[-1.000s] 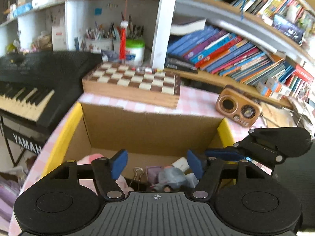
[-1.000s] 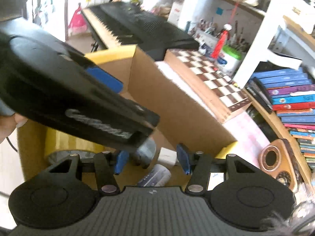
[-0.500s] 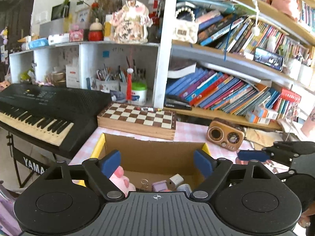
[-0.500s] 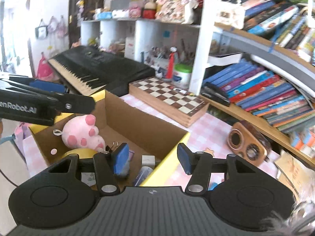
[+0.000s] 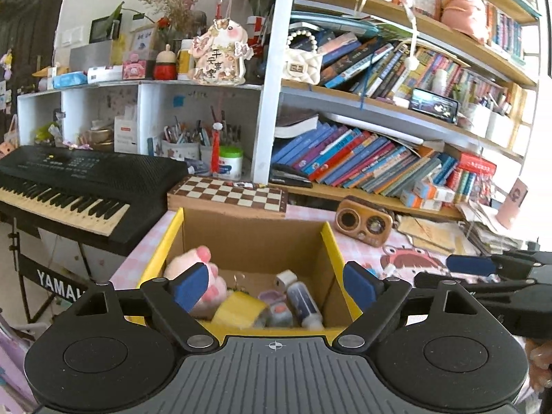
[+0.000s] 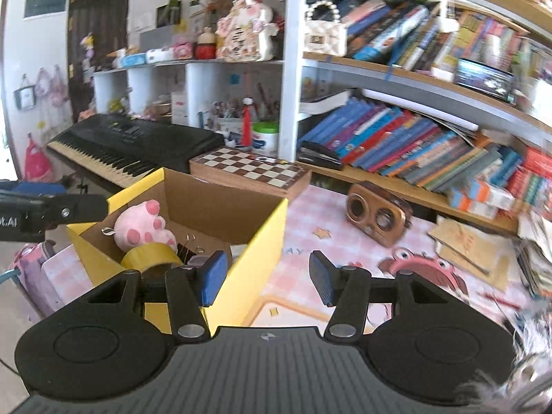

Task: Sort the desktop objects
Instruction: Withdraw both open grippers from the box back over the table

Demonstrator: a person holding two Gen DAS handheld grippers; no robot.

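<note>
Cardboard box [image 5: 253,241] with yellow rims, fuzzy pink plush [image 6: 143,226] inside, both tools gaping, empty.

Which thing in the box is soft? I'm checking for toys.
The pink plush paw, propped against the box's left wall; the tape roll and bottle are hard.

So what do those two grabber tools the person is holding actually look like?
Both are matte black plastic. The left gripper has a ribbed body, two round discs, silver pivot screws and angled arms ending in blue padded jaws. The right gripper is built the same. From the right camera, white lettering shows on the left tool's side. No cables or sleeves are visible.
</note>
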